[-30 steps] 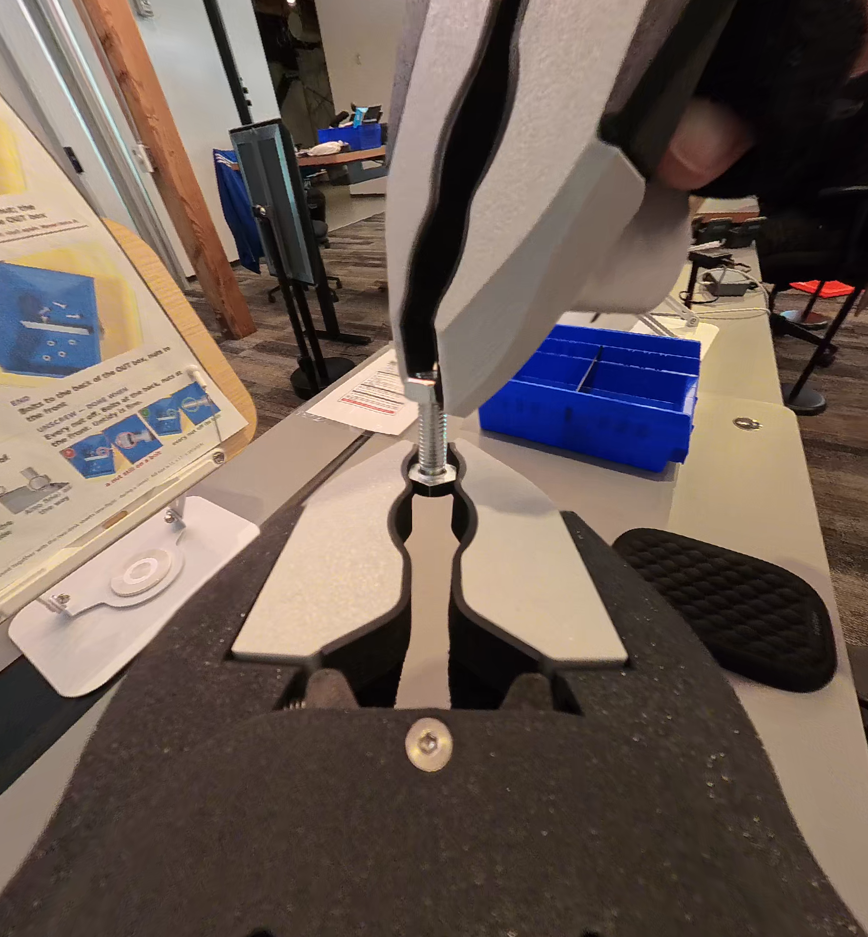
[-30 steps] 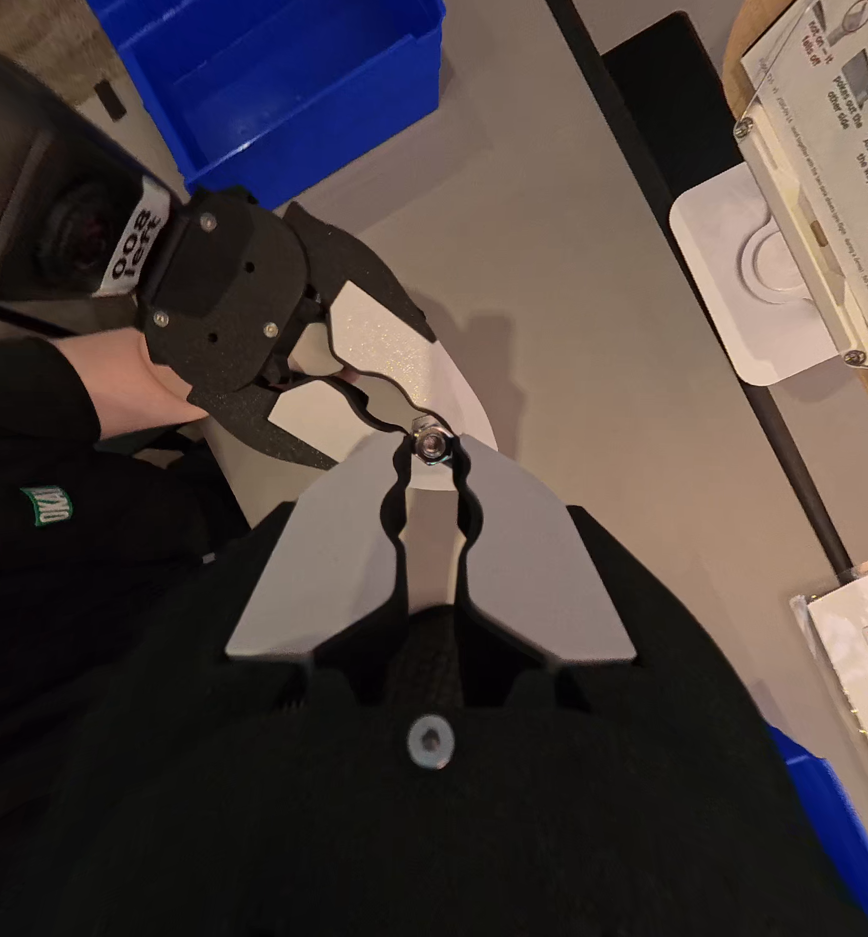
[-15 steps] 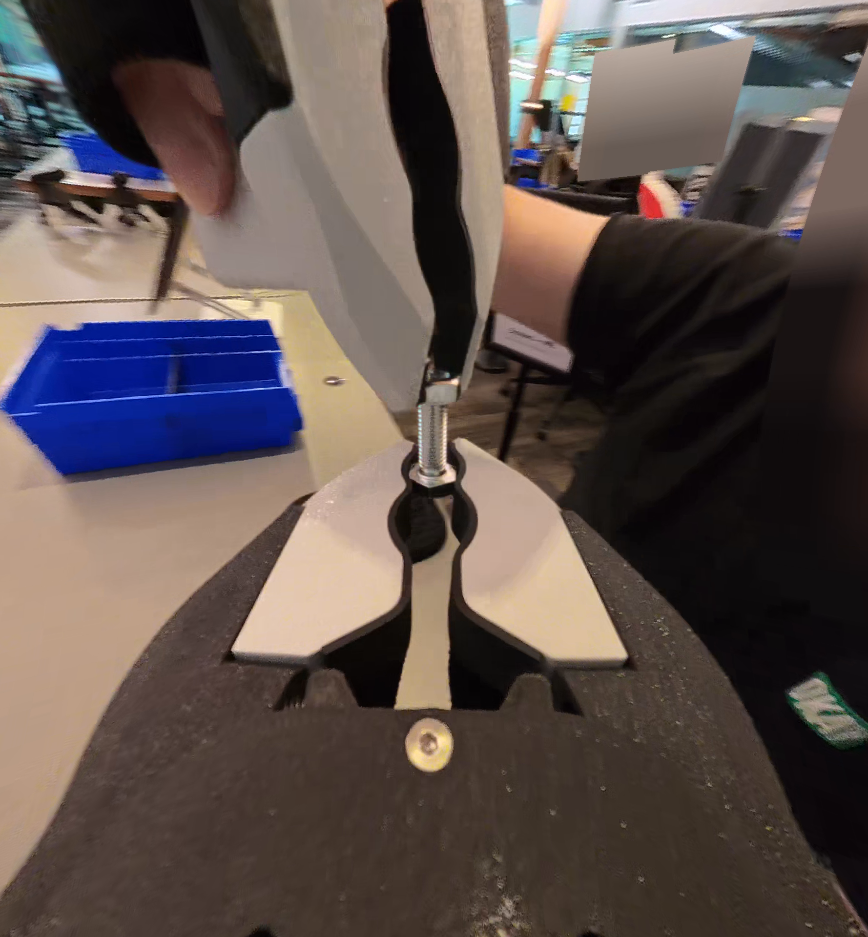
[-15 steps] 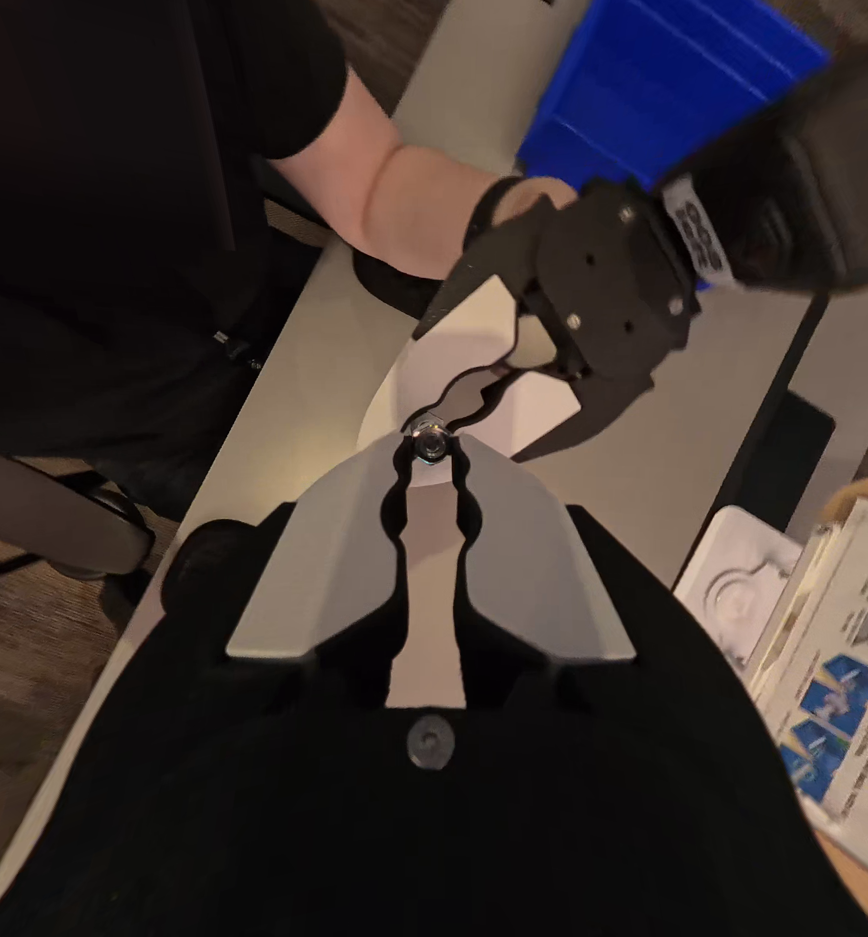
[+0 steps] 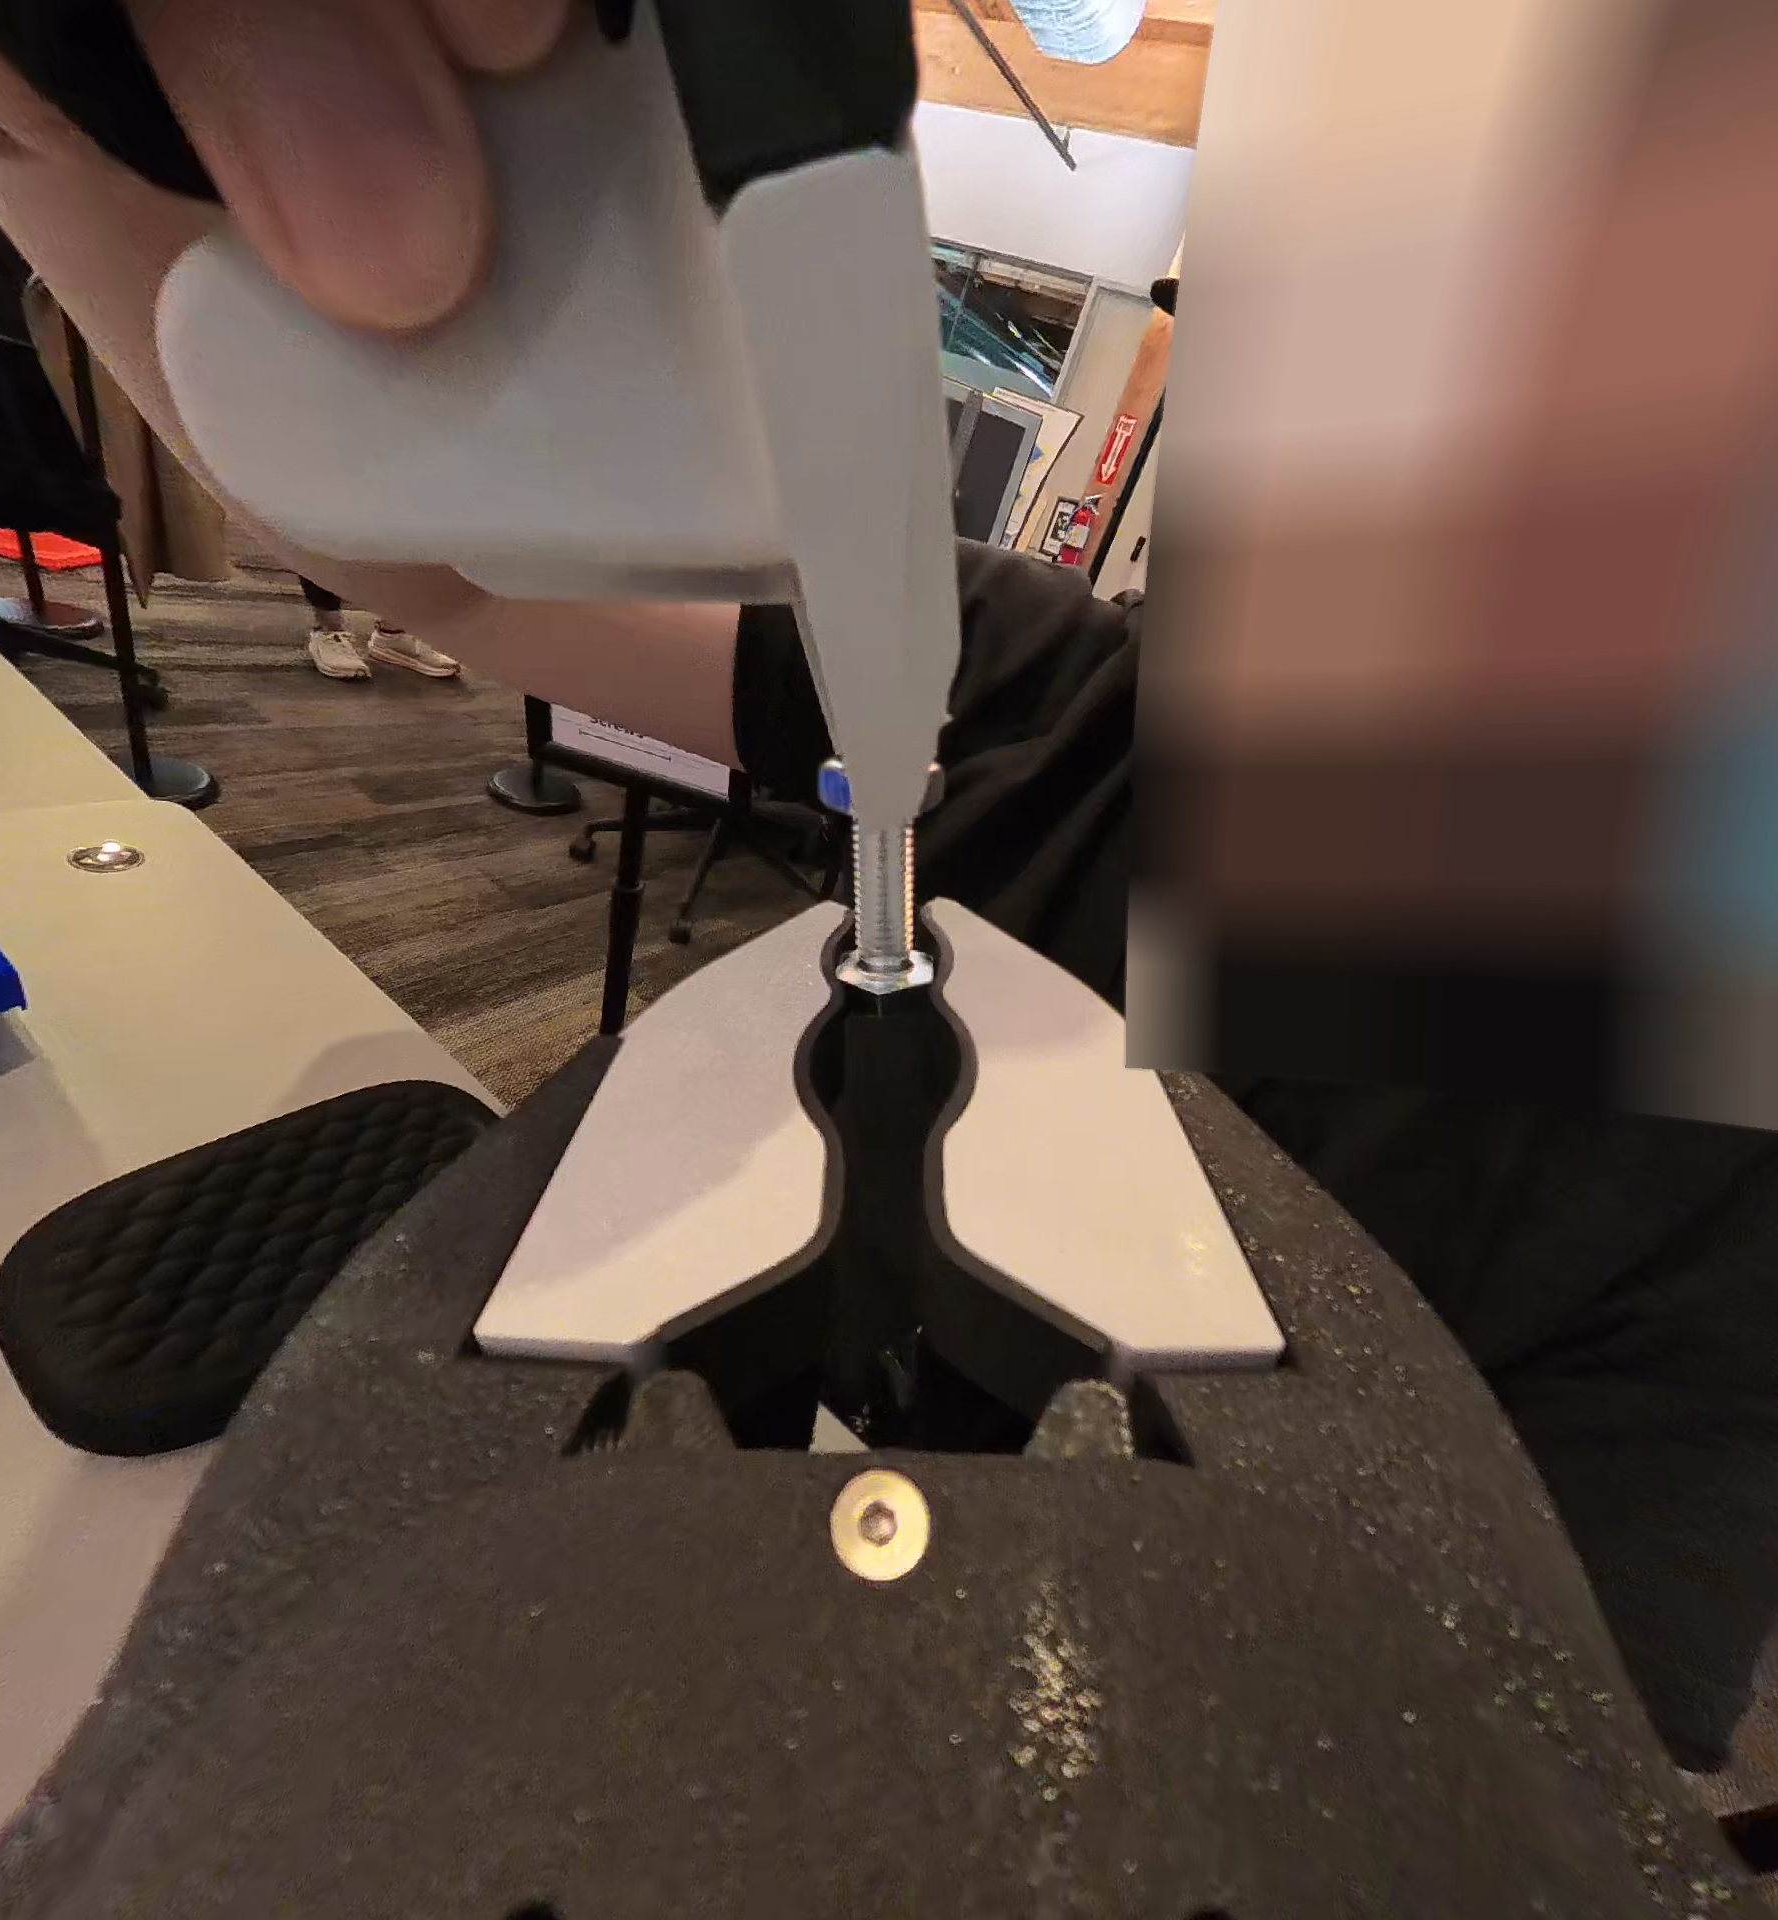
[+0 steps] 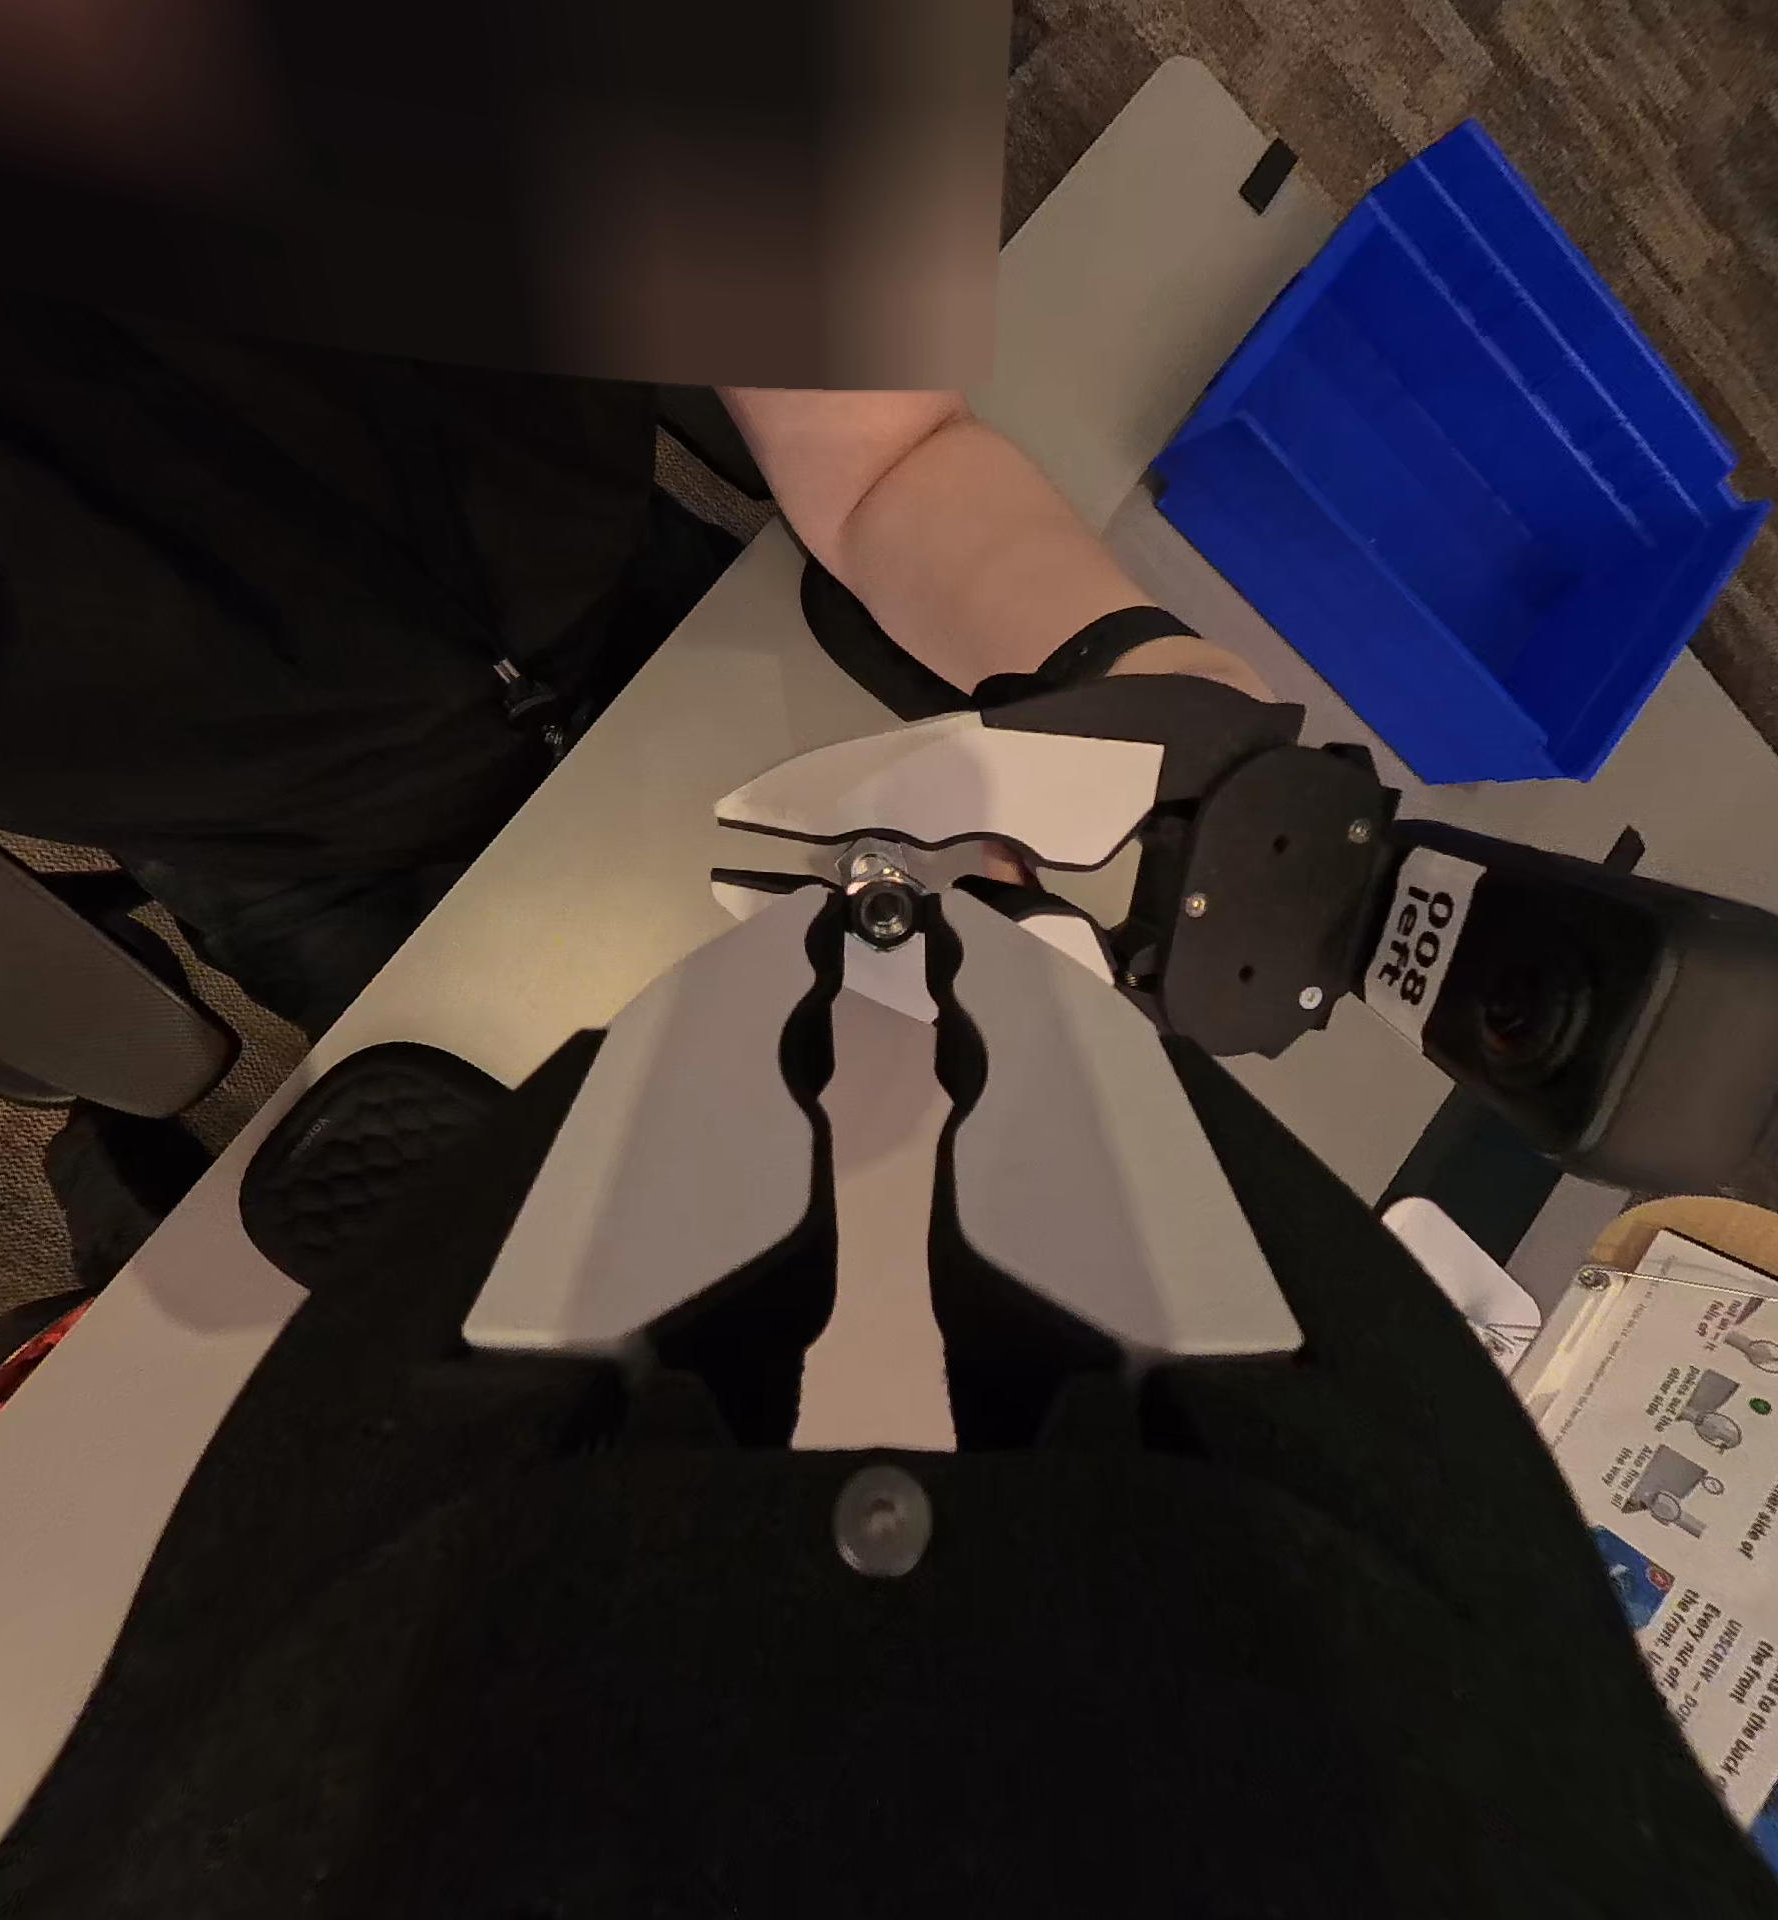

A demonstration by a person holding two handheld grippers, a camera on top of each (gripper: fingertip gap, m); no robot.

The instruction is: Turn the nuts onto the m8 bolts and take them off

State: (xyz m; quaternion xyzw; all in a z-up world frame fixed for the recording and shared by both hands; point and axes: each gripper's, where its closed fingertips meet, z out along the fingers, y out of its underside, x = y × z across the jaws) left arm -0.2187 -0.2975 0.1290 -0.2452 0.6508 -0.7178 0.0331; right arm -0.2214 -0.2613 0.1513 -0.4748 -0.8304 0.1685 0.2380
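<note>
Left tongs are pinching the nut at their very tips, closed down onto its flats. Right tongs are coming in from above and are clamped on the bolt at its head end, seen end-on in the right wrist view (head mostly hidden behind the fingertips in the left one).

Key relation: the bolt's long axis is running straight up from the left tongs into the right tongs, shank upright, nut sitting at the lower end of the thread with bare thread showing above it. Both tongs are meeting crosswise over the same axis, so any turn has to stay about that line or the thread may bind.

The whole pair is being held in the air above the worktop, near its edge. A blue bin is sitting farther along; a black padded rest is lying beside the left tongs.
</note>
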